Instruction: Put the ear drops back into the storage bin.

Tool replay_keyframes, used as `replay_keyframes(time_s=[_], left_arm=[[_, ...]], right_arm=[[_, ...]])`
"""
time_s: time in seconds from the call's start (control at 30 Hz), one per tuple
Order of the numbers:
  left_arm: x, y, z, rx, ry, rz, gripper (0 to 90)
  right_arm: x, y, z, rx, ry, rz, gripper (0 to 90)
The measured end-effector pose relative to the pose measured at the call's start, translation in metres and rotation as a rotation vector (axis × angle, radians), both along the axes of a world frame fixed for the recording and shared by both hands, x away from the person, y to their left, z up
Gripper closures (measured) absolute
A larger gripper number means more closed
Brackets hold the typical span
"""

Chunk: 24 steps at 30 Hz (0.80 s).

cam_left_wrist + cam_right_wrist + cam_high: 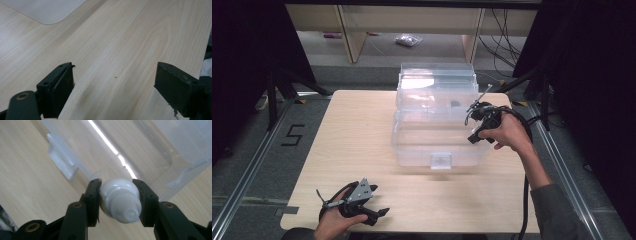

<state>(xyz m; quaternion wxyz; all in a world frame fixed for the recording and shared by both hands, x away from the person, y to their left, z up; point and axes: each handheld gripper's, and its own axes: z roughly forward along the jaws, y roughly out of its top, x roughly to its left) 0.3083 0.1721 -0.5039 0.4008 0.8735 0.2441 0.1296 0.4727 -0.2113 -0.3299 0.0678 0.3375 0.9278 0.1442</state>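
white bulb-like object [120, 200] blurred, kind unclear, clear box [150, 150] cut off by frame edges

A lab recording bay: a bare wooden desk [362, 150] stands between black curtains [247, 60] and tripod legs [277, 90], with metal floor rails [242, 185], loose cables [502, 35] and a taped "5" [292, 135].

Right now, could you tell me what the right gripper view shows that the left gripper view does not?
The right gripper view has the right gripper shut on a white light bulb, above the clear plastic box with its front latch. The left gripper view has the left gripper with jaws wide apart, nothing between them, over bare wood. Both share the pale wooden table.
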Motion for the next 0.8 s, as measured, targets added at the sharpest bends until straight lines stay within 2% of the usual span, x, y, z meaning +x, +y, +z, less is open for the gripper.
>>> replay_keyframes(time_s=[0.23,0.27,0.3,0.33,0.4,0.47,0.5,0.53,0.57,0.6,0.67,0.8], left_arm=[[0.000,0.000,0.000,0.007,-0.001,-0.004,15.1],[-0.001,-0.002,-0.001,-0.021,0.009,0.005,15.1],[-0.001,-0.002,-0.001,-0.022,0.009,0.006,15.1],[0.000,0.000,0.000,0.009,-0.001,-0.004,15.1],[0.000,0.000,0.000,-0.003,0.001,0.000,15.1],[0.000,0.000,0.000,0.010,-0.002,-0.005,15.1],[0.000,-0.001,0.000,-0.008,0.004,0.001,15.1],[-0.001,-0.002,-0.001,-0.023,0.009,0.005,15.1],[-0.001,-0.002,-0.001,-0.024,0.009,0.005,15.1],[0.000,0.000,0.000,0.003,0.001,-0.004,15.1],[0.001,0.000,0.000,0.010,-0.001,-0.007,15.1],[-0.001,-0.002,-0.001,-0.025,0.010,0.004,15.1]], right_arm=[[0.015,0.000,-0.010,-0.026,0.018,-0.022,60.0],[0.017,0.000,-0.012,-0.024,0.020,-0.019,60.0],[0.018,0.000,-0.013,-0.028,0.023,-0.021,60.0],[0.020,0.000,-0.014,-0.031,0.025,-0.024,60.0],[0.022,0.001,-0.017,-0.034,0.033,-0.028,60.0],[0.026,0.000,-0.022,-0.042,0.029,-0.016,60.0],[0.027,0.001,-0.024,-0.045,0.036,-0.037,60.0],[0.029,0.001,-0.026,-0.044,0.036,-0.035,60.0],[0.030,0.001,-0.028,-0.044,0.049,-0.046,60.0],[0.032,0.002,-0.031,-0.048,0.048,-0.047,60.0],[0.035,0.002,-0.035,-0.050,0.060,-0.058,60.0],[0.040,0.004,-0.043,-0.074,0.071,-0.064,60.0]])
